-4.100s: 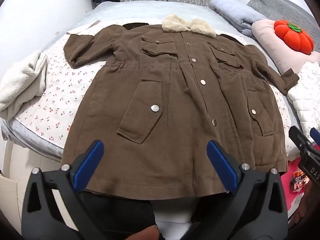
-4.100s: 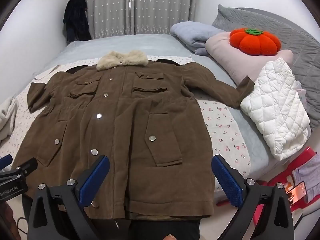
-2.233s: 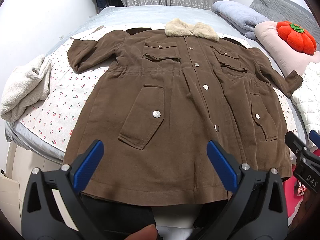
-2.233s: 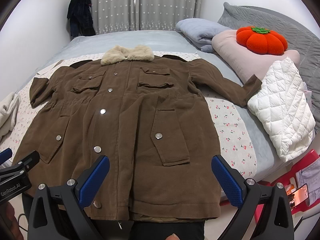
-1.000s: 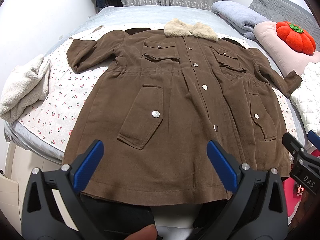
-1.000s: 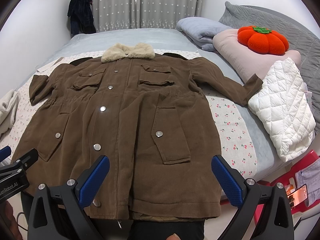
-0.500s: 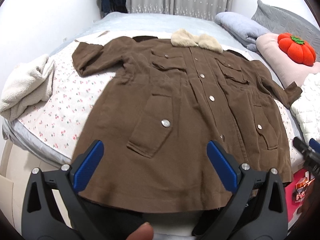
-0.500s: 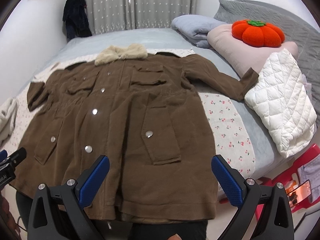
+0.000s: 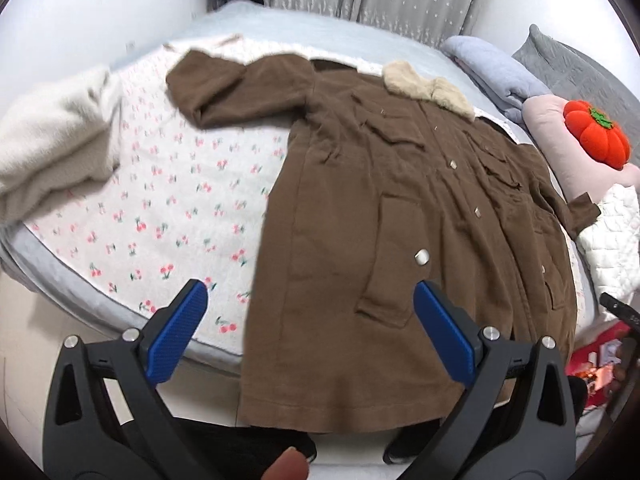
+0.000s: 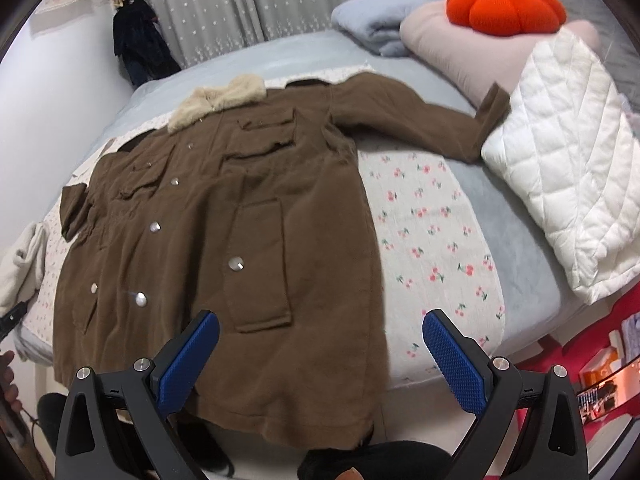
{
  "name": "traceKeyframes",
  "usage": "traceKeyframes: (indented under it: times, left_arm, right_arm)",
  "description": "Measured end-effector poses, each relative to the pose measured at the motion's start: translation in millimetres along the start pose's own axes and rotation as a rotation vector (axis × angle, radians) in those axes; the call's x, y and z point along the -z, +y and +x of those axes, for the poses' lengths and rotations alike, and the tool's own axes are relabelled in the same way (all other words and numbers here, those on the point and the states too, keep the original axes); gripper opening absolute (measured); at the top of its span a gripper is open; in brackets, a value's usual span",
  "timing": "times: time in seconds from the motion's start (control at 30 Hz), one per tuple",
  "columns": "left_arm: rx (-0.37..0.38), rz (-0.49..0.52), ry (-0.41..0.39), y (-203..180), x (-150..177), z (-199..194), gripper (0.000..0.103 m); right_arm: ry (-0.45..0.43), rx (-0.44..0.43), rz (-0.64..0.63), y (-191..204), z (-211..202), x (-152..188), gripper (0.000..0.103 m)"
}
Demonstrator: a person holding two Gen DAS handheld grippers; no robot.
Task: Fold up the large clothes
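Both the left gripper [image 9: 308, 320] and right gripper [image 10: 320, 346], jaws spread and empty, have swung apart toward the 9 and 3 o'clock edges of the brown coat [image 9: 400, 220] lying flat on the bed [image 9: 160, 208], which suggests sleeve folds come next.

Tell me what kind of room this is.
Most likely a bedroom: the brown coat lies spread on a bed with a pink pillow, and curtains hang behind it.

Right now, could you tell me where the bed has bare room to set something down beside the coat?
Two floral patches are free: one between the coat and the cream blanket, one between the coat and the white quilted jacket. The pillow end is crowded.
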State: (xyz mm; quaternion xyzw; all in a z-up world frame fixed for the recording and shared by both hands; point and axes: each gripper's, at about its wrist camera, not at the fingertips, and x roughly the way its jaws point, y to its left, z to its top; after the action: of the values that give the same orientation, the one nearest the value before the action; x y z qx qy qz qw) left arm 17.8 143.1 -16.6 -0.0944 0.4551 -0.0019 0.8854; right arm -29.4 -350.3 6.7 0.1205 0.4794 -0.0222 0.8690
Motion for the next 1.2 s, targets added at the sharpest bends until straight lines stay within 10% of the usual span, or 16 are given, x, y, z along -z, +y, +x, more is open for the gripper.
traceKeyframes:
  times: [0.3, 0.53, 0.9, 1.07, 1.2]
  left_arm:
    - [0.146, -0.075, 0.12, 35, 45, 19, 0.099]
    - [0.136, 0.109, 0.106, 22, 95, 6, 0.099]
    - [-0.094, 0.208, 0.042, 18, 110, 28, 0.091]
    - [-0.074, 0.201, 0.038, 14, 105, 45, 0.023]
    - [-0.076, 0.166, -0.118, 14, 100, 5, 0.017]
  right_arm:
    - [0.081, -0.125, 0.145, -35, 21, 39, 0.103]
    - [0.028, -0.039, -0.094, -1, 4, 94, 0.103]
    - [-0.031, 0.161, -0.185, 14, 41, 114, 0.097]
    - [-0.157, 0.219, -0.196, 12, 54, 100, 0.057]
    - [-0.261, 0.25, -0.196, 16, 27, 95, 0.015]
